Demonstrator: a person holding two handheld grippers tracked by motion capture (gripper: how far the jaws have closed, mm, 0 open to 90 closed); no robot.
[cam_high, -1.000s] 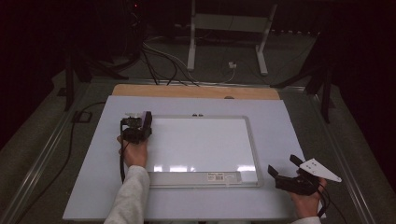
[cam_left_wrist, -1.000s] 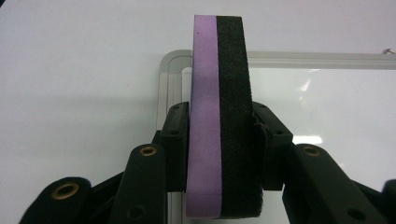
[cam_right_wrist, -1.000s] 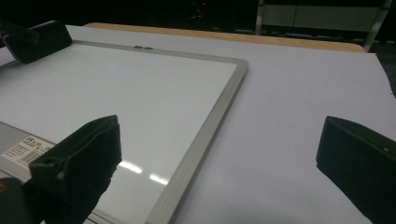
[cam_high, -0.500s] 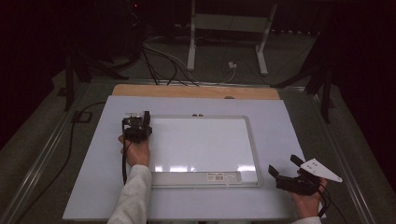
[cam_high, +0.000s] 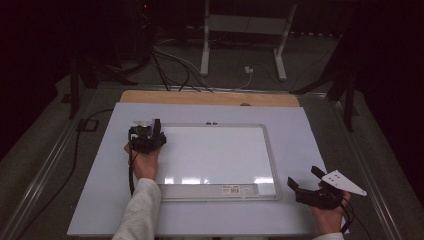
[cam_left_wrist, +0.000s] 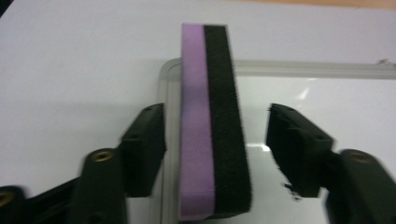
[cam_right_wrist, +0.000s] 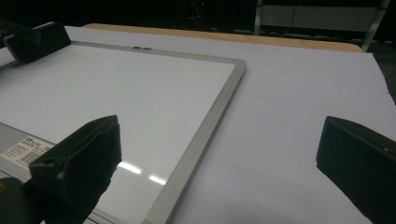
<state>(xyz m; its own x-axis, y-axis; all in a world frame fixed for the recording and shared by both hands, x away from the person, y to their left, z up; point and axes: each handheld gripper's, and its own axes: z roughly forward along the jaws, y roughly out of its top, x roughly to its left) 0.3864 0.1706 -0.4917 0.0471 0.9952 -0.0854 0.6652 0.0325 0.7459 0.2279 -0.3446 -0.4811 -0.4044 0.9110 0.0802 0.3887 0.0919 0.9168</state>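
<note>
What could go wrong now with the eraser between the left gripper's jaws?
1. In the left gripper view the eraser stands on its narrow edge at the whiteboard corner; the right jaw stands apart from it, the left one close by. Closing unevenly might tip it.
2. It sits partly over the whiteboard's frame, so a push could catch there.
3. The right gripper hovers open off the board, so nothing steadies the whiteboard.

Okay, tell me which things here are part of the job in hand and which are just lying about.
In the job:
- eraser, purple and black, standing on edge between the left gripper's jaws
- whiteboard, its left edge under the eraser

Lying about:
- cables on the floor beyond the table
- white stand
- right gripper, open, idle beside the board
</note>
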